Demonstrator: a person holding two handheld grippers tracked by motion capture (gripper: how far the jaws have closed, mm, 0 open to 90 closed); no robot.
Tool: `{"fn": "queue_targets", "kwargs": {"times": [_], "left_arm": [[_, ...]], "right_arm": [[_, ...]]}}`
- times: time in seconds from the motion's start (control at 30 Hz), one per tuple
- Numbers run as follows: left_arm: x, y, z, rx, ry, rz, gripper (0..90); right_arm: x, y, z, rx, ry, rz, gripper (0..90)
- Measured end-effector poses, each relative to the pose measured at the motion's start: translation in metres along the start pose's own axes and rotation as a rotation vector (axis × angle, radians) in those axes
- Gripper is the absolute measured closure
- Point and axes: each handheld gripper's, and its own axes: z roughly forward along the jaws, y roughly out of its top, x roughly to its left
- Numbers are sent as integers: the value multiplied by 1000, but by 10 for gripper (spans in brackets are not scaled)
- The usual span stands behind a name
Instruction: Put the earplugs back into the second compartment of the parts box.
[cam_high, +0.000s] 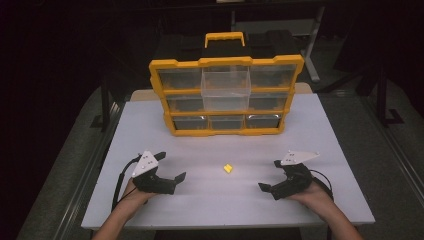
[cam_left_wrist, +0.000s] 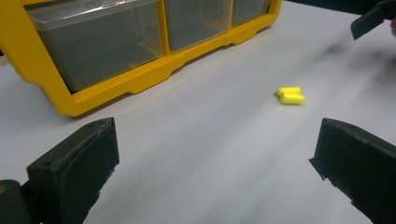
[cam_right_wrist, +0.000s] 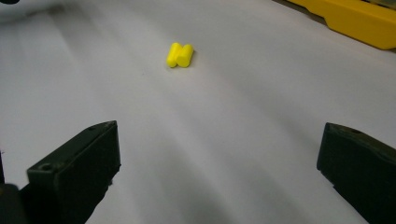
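1. On the white table (cam_high: 310, 150), the left gripper (cam_high: 167, 172) and the right gripper (cam_high: 272, 177) rest near the front edge, each held in a hand, jaws turned inward toward each other.

2. Both grippers stand wide open and hold nothing; each gripper view shows bare table between the two black jaws.

3. Two small yellow plugs (cam_high: 228, 168) lie side by side, touching, on the table between the two grippers. From the high view they read as one yellow speck; the gripper views show them as two short cylinders.

4. In the left gripper view the plugs (cam_left_wrist: 290, 95) lie ahead of the jaws, well beyond the tips and toward the right jaw. In the right gripper view the plugs (cam_right_wrist: 180, 55) lie ahead and well beyond the tips, nearer the line of the left jaw.

5. A yellow organizer (cam_high: 225, 95) stands upright at the far side of the table, with a black-and-yellow handle on top. The high view shows three rows of clear drawers, the upper middle drawer (cam_high: 225, 88) pulled out forward.

6. The left gripper view shows the organizer's bottom row (cam_left_wrist: 140, 37) up close, ahead of the left jaw, and a dark tip of the right gripper (cam_left_wrist: 373, 18) at upper right. The right gripper view shows a strip of the organizer's yellow base (cam_right_wrist: 355, 18) ahead of the right jaw.
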Motion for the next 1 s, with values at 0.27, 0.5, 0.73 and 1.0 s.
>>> {"fn": "queue_targets", "kwargs": {"times": [0.27, 0.5, 0.73, 1.0], "left_arm": [[0, -7, -6, -5, 7, 27, 2], [1, -7, -7, -8, -2, 30, 2], [0, -7, -6, -5, 0, 22, 2], [0, -8, -4, 11, -3, 31, 2]], "right_arm": [[0, 1, 0, 7, 5, 14, 0], [0, 9, -2, 26, -1, 16, 0], [2, 20, -1, 56, 3, 27, 0], [5, 33, 3, 80, -25, 24, 0]]}}
